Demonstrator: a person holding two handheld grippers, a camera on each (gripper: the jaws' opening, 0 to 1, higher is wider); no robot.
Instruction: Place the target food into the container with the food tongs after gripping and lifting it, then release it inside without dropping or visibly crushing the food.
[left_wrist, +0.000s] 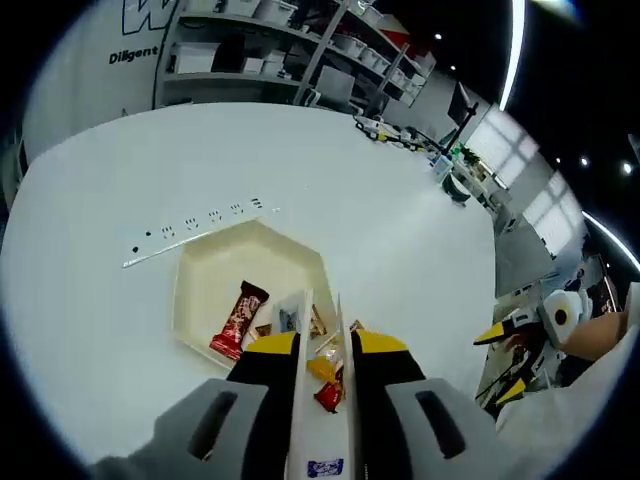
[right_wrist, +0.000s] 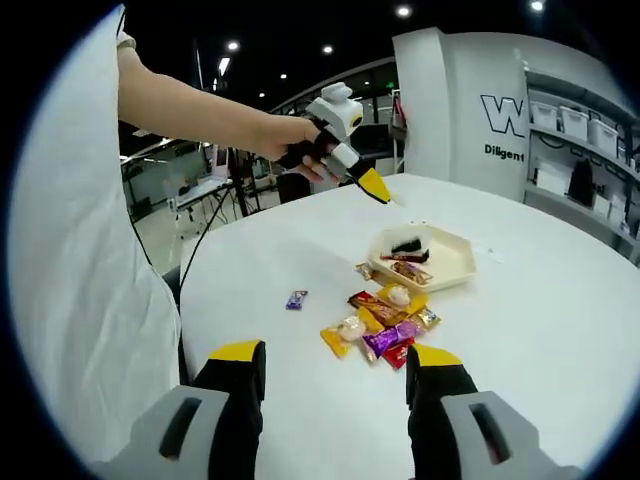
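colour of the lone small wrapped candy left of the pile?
Purple small wrapped candy, clearest in the right gripper view.

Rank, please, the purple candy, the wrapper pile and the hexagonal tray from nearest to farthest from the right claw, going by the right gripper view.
From the right claw:
1. Wrapper pile, straight ahead on the table, just beyond the jaws.
2. Purple candy, lying alone to the pile's left, slightly farther.
3. Hexagonal tray, behind the pile, farthest, with a few wrapped snacks inside.

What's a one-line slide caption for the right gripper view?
Open right gripper faces a pile of wrapped snacks beside a cream hexagonal tray on the white table.
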